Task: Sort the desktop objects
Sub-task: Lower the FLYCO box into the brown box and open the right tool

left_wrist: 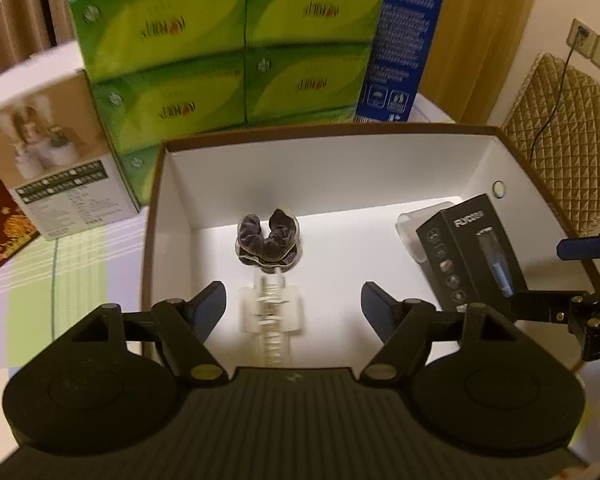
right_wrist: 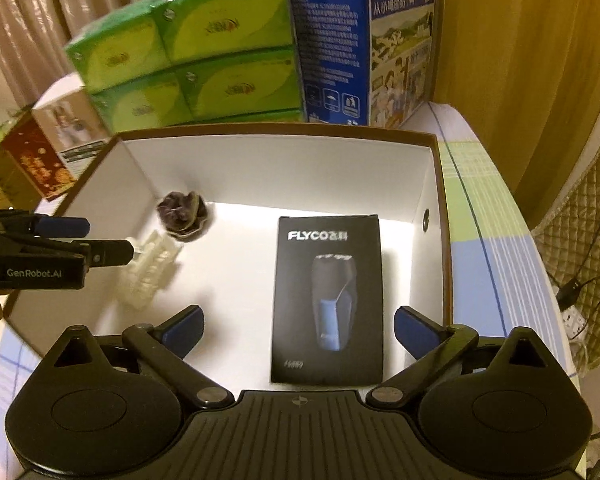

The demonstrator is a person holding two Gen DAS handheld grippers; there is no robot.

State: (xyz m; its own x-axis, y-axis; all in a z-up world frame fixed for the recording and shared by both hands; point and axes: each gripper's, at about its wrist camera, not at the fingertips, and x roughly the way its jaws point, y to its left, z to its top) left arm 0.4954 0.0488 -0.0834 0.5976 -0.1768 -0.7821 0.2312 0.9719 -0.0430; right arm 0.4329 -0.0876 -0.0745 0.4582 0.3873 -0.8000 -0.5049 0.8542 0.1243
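A white-lined cardboard box [left_wrist: 320,168] [right_wrist: 284,168] holds three things. A dark velvet scrunchie [left_wrist: 269,240] [right_wrist: 183,213] lies near the back. A clear plastic hair clip [left_wrist: 270,316] [right_wrist: 150,270] appears blurred between my left gripper's open fingers, above the box floor. A black FLYCO shaver box [left_wrist: 474,254] [right_wrist: 327,300] lies at the right. My left gripper [left_wrist: 294,306] is open over the clip. My right gripper [right_wrist: 298,330] is open just over the near end of the shaver box, not touching it.
Green tissue packs [left_wrist: 228,48] and a blue milk carton [right_wrist: 364,40] stand behind the box. A white product box [left_wrist: 60,160] and a red packet [left_wrist: 0,224] sit at the left. A quilted chair [left_wrist: 564,140] is at the right.
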